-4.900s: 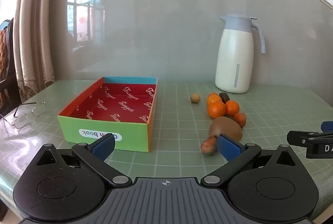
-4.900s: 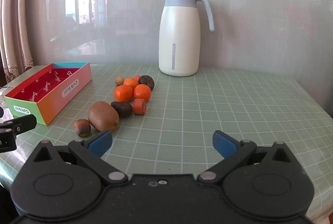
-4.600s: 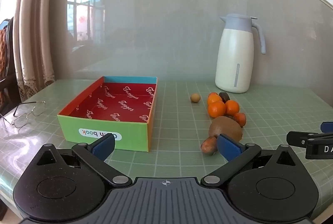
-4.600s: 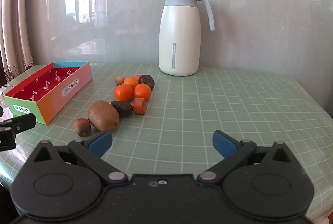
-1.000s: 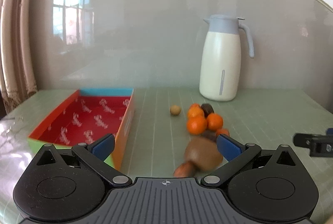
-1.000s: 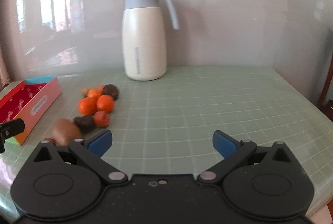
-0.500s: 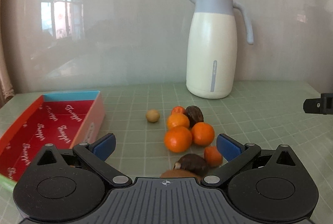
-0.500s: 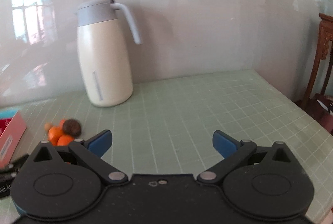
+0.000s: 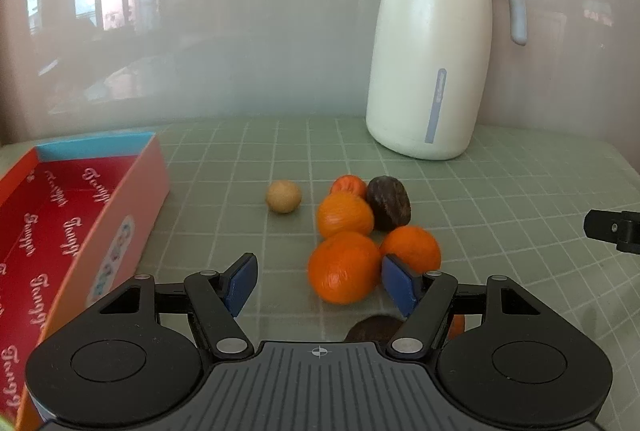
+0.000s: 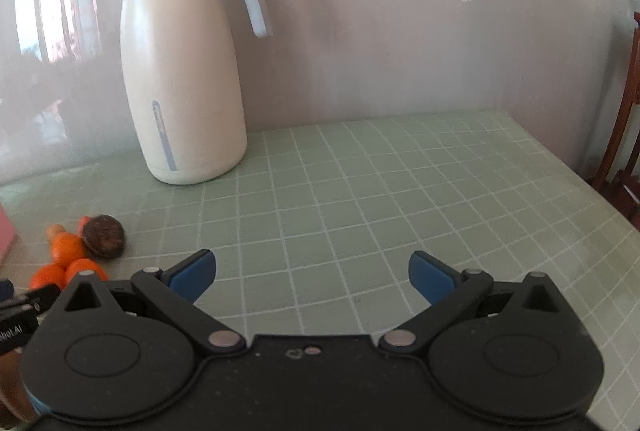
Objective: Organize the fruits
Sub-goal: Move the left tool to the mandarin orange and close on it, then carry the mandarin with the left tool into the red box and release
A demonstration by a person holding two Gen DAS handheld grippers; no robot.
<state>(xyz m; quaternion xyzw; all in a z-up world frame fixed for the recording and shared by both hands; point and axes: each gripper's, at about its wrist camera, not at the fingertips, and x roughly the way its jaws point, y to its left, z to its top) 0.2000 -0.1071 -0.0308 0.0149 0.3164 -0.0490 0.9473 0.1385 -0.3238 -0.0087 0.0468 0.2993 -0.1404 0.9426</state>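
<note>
A cluster of fruit lies on the green checked table: three oranges, the nearest one (image 9: 343, 267) between my left gripper's open jaws, another (image 9: 411, 249) to its right and one (image 9: 345, 213) behind. A dark brown fruit (image 9: 389, 203), a small red-orange fruit (image 9: 349, 184) and a small tan ball fruit (image 9: 283, 196) lie beyond. A red-lined cardboard box (image 9: 60, 215) stands at the left. My left gripper (image 9: 320, 285) is open around the nearest orange. My right gripper (image 10: 312, 277) is open and empty over bare table, right of the fruit (image 10: 103, 235).
A cream thermos jug with a grey lid (image 9: 434, 43) stands at the back against the wall; it also shows in the right wrist view (image 10: 182, 71). A wooden chair (image 10: 624, 135) stands past the table's right edge. Another dark fruit (image 9: 372, 327) lies under the left gripper.
My left gripper has moved forward into the fruit cluster and its jaws have narrowed around the nearest orange. My right gripper has swung right, away from the fruit.
</note>
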